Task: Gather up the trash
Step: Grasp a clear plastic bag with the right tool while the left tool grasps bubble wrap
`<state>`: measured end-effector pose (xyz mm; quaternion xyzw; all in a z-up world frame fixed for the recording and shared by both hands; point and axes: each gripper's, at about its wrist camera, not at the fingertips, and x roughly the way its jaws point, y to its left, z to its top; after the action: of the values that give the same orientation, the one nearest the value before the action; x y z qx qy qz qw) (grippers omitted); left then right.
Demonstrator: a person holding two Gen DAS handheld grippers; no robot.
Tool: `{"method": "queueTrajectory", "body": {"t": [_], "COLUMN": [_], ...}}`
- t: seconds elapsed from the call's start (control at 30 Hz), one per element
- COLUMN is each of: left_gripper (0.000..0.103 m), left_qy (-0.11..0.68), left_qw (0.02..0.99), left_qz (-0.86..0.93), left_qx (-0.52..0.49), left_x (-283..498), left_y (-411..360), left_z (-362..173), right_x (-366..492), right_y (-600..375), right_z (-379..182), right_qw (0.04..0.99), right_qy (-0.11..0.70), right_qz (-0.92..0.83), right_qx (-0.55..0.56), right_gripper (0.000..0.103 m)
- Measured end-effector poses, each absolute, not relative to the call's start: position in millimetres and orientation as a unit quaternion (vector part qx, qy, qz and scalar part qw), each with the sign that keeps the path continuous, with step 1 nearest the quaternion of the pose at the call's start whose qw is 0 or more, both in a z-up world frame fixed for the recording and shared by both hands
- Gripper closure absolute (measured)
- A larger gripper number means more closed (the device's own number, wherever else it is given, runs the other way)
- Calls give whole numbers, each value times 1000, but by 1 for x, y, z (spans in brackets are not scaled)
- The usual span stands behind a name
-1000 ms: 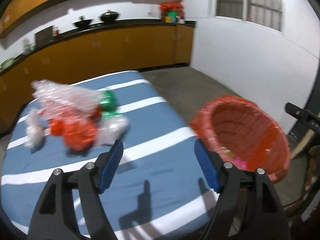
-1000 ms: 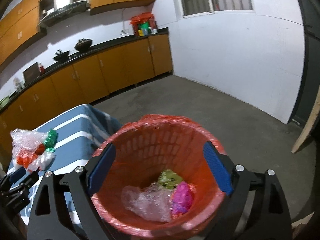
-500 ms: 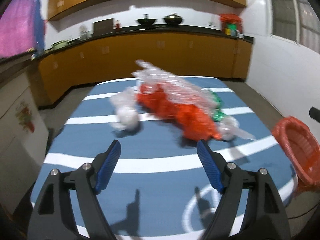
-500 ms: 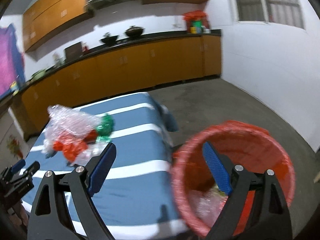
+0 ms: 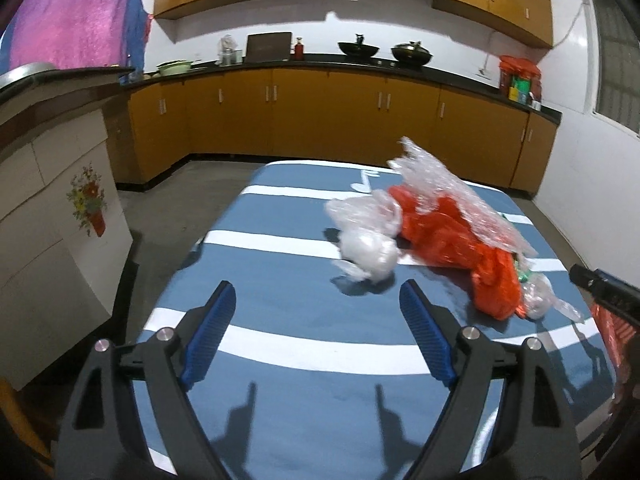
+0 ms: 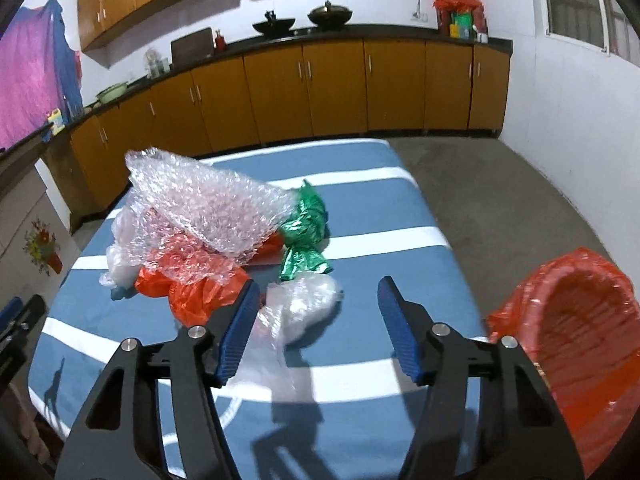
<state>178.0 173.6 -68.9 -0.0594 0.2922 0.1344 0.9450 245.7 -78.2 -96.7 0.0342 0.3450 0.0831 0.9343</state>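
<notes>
A heap of trash lies on the blue, white-striped table (image 5: 280,308): bubble wrap (image 6: 208,204), an orange plastic bag (image 6: 192,292), a green foil wrapper (image 6: 304,232) and clear plastic bags (image 6: 304,304). A red bin (image 6: 576,344) stands at the table's right side. My right gripper (image 6: 316,300) hovers over the near clear bag, its jaws closing, the bag between them and not pressed. My left gripper (image 5: 316,304) is empty, its jaws opening, just short of a clear plastic ball (image 5: 370,254) at the heap's left end.
Orange kitchen cabinets (image 5: 320,120) with a black counter run along the far wall. A white cupboard (image 5: 52,216) stands left of the table. Bare concrete floor (image 6: 500,200) lies to the right, bounded by a white wall.
Both grippers swung left from the red bin to the trash heap. The right gripper's jaws have narrowed; the left's have widened slightly.
</notes>
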Motion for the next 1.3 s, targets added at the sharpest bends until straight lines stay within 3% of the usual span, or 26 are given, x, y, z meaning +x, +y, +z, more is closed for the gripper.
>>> {"method": "queueTrajectory", "body": {"t": [0.17, 0.5, 1.1, 1.3], "left_gripper": [20, 20, 21, 31], "left_qy": [293, 296, 295, 303], "left_qw": [943, 942, 950, 948], "left_qz": [142, 134, 43, 4], "left_qx": [-68, -77, -95, -101], "left_x": [179, 183, 231, 271], "left_y": [189, 192, 143, 115], "left_z": [-71, -72, -50, -43], "right_x": [259, 271, 250, 239], "right_y": [-66, -57, -78, -93], "right_z": [-106, -127, -133, -132], "right_qw": [929, 914, 914, 916], "right_qy": [359, 397, 398, 395], "right_qz": [84, 81, 79, 71], "right_qx": [26, 3, -14, -18], "right_gripper": [43, 56, 72, 72]}}
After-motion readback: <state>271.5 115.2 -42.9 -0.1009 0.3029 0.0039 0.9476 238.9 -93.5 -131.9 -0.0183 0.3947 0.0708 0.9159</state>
